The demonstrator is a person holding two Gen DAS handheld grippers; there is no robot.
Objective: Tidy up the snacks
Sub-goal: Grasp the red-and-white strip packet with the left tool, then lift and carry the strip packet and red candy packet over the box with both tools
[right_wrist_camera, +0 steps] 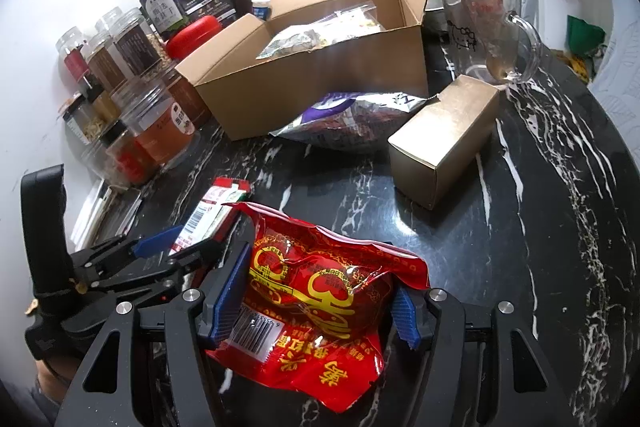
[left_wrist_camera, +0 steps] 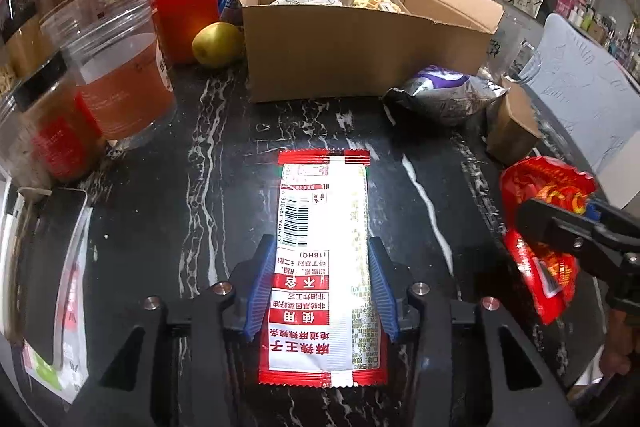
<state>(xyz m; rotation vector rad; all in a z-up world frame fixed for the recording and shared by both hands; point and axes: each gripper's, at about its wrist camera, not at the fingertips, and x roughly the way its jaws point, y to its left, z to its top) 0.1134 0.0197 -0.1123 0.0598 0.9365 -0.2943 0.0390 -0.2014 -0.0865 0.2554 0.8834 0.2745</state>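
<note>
Meanwhile, both grippers gripped snacks above the black marble table [right_wrist_camera: 520,187]: the left gripper [left_wrist_camera: 322,263] pinched a flat red-and-white sachet [left_wrist_camera: 324,267], the right gripper [right_wrist_camera: 316,303] a crumpled red packet [right_wrist_camera: 320,307]. Next, probably, each needed carrying to the open box [left_wrist_camera: 360,59] behind.

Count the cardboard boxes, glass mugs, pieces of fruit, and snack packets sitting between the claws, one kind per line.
Cardboard boxes: 2, the open box and the small closed box
Glass mugs: 1, the mug
Fruit: 1, the yellow-green fruit
Packets between claws: 2, the red-and-white packet and the red bag
Total: 6
</note>
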